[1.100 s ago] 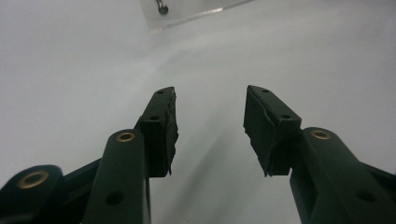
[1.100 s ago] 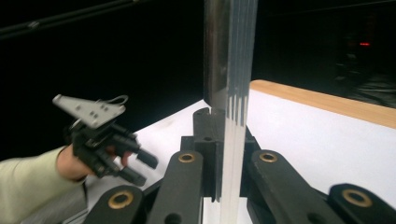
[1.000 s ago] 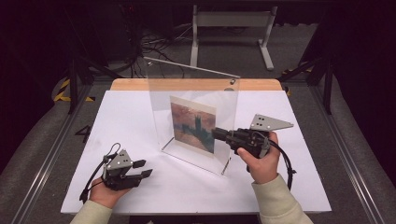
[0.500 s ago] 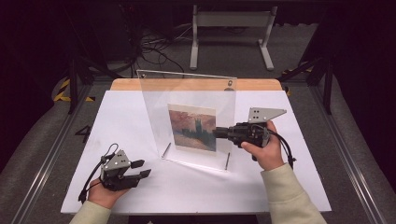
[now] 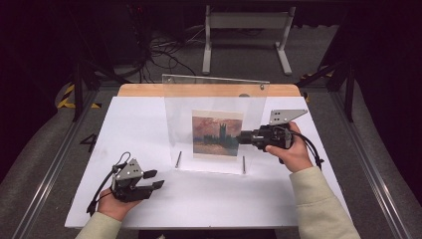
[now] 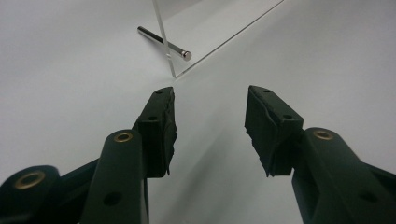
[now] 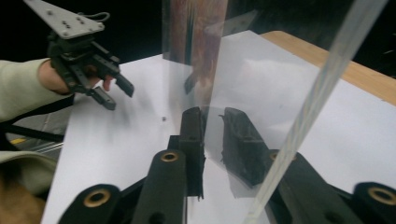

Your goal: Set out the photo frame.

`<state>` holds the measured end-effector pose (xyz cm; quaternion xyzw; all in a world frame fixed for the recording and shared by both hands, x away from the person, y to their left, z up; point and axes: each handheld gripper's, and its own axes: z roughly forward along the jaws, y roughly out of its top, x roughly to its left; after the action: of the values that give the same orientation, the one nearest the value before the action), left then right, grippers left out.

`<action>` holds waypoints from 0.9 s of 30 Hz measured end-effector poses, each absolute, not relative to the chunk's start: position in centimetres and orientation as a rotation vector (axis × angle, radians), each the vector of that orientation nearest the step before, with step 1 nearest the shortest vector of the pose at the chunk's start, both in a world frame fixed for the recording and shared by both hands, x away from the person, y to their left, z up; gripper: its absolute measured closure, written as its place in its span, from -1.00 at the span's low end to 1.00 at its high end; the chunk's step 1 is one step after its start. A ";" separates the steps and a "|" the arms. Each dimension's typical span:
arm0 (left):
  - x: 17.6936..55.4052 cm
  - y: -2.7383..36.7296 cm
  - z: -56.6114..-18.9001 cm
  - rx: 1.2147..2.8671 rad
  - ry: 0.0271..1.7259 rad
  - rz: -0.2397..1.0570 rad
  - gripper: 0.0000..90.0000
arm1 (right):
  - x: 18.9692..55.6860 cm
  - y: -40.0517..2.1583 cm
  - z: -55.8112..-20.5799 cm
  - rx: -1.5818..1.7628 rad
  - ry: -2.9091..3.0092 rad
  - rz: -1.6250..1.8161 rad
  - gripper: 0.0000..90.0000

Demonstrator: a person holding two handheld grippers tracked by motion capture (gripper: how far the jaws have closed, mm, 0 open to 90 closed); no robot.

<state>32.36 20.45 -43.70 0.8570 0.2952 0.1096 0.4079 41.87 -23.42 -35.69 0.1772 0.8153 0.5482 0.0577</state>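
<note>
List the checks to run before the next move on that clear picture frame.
1. Clear frame stands upright on the table: ok.
2. Picture sits straight inside it: ok.
3. Right tongs fully let go: cannot tell. Their jaws have just been opening, with the frame's right edge between them.
4. Left tongs open, with nothing between them, and apart from the frame: ok.
5. Both metal pins at the frame's foot seated: cannot tell.

- Left gripper [image 5: 155,179]: black body, grey three-cornered plate on top, black cable trailing.
- Right gripper [image 5: 240,137]: black, brass-ringed jaw pivots, worn rubber pads.
- Cream sleeves [image 5: 318,204].
</note>
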 end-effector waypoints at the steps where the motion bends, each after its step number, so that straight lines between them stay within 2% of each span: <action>1: 32.4 20.4 -43.7 2.159 0.738 0.279 0.17 | 41.8 -23.4 -35.8 0.537 2.464 1.640 0.57; 3: 32.5 20.3 -43.7 2.152 0.740 0.271 0.15 | 41.6 -23.4 -35.8 0.554 2.431 1.612 0.48; 8: 32.9 20.1 -43.6 2.144 0.735 0.285 0.09 | 40.6 -24.2 -35.7 0.686 2.271 1.633 -0.01; 10: 33.0 20.0 -43.6 2.136 0.735 0.291 0.08 | 39.8 -25.0 -35.8 0.761 2.198 1.646 -0.05; 15: 33.3 20.0 -43.3 2.081 0.750 0.286 0.05 | 36.2 -27.1 -36.6 0.869 2.095 1.627 0.35; 18: 33.5 20.0 -43.2 2.057 0.757 0.273 0.04 | 33.7 -27.6 -36.8 0.874 2.108 1.538 0.71; 21: 33.8 19.8 -43.2 2.067 0.755 0.276 0.04 | 32.2 -27.1 -37.6 0.864 2.186 1.468 0.97; 27: 34.0 19.6 -43.2 2.066 0.744 0.276 0.04 | 31.9 -25.0 -40.2 0.854 2.351 1.315 1.00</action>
<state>33.97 19.56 -43.20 0.8348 0.3006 0.1116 0.4476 31.92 -25.01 -40.22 0.2984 0.8215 0.4596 0.1573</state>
